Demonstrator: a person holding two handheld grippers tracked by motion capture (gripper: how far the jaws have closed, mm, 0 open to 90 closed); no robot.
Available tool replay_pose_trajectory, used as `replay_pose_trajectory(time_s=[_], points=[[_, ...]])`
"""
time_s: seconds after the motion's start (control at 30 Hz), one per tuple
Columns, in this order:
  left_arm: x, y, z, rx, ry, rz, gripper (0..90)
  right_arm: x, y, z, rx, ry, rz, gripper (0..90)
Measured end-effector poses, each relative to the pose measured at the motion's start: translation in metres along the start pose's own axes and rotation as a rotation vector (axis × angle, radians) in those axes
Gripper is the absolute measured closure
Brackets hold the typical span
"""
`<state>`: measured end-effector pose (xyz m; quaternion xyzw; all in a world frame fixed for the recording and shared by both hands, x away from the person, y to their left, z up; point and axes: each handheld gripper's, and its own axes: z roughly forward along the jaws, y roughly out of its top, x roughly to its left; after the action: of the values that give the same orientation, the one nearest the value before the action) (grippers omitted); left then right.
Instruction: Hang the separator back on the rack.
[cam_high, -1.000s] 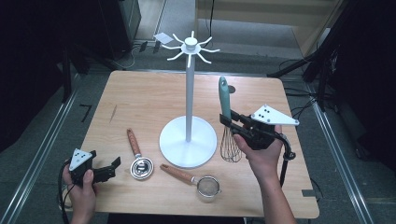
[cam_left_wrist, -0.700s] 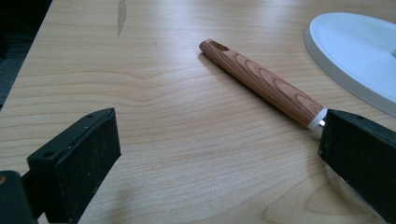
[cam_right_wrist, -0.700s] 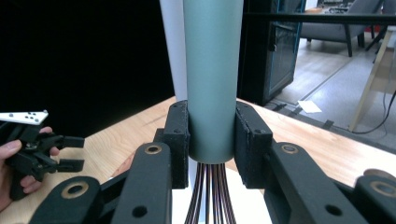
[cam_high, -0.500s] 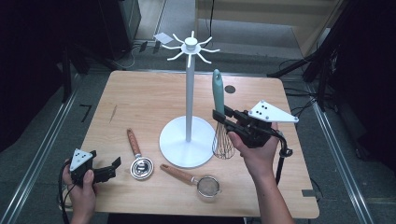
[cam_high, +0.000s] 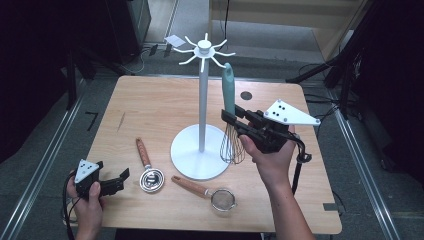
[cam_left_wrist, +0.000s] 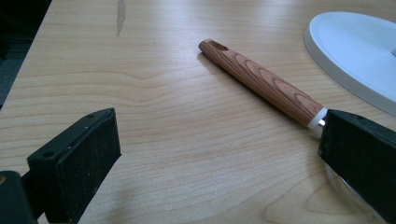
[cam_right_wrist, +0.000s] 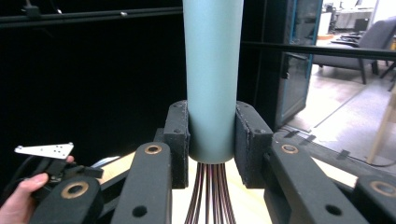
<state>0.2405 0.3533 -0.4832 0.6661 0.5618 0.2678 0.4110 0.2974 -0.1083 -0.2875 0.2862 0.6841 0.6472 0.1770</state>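
Observation:
My right gripper (cam_high: 229, 117) is shut on a whisk (cam_high: 228, 90) at the lower end of its teal handle and holds it upright off the table, wire head down, just right of the white hook stand (cam_high: 201, 100). In the right gripper view the pads (cam_right_wrist: 176, 140) press on both sides of the teal handle (cam_right_wrist: 212, 70), with the wires below. My left gripper (cam_high: 111, 172) rests open at the table's front left corner. Its jaws (cam_left_wrist: 219, 154) stand wide apart, with nothing between them.
A wooden-handled metal scoop (cam_high: 145, 155) lies left of the stand's round base (cam_high: 190, 150); its handle (cam_left_wrist: 261, 81) lies ahead of the left jaws. A small wooden-handled strainer (cam_high: 222, 198) lies near the front edge. The stand's hooks (cam_high: 220, 54) spread at the top.
The right gripper has risen with the whisk and come left, closer to the stand's pole; the whisk now stands more upright. The left gripper has stayed in place.

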Motion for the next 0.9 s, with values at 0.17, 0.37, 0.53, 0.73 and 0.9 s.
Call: replay_pose_trajectory(time_s=[0.17, 0.37, 0.53, 0.73, 0.9], points=[[0.0, 0.0, 0.0, -0.003, -0.001, -0.001, 0.0, 0.005, -0.001, 0.003, 0.005, 0.016, -0.02, 71.0], [0.0, 0.0, 0.0, -0.001, -0.001, 0.0, 0.0, 0.003, 0.002, -0.002, -0.028, 0.018, -0.005, 71.0], [0.0, 0.0, 0.0, 0.0, 0.001, 0.001, 0.0, 0.007, 0.006, -0.006, -0.043, 0.038, -0.017, 71.0], [0.0, 0.0, 0.0, 0.0, 0.0, 0.002, 0.0, 0.011, 0.007, -0.003, -0.036, 0.073, -0.024, 71.0], [0.0, 0.0, 0.0, 0.0, 0.0, 0.0, 0.0, 0.012, 0.007, 0.001, -0.033, 0.076, -0.021, 71.0]])
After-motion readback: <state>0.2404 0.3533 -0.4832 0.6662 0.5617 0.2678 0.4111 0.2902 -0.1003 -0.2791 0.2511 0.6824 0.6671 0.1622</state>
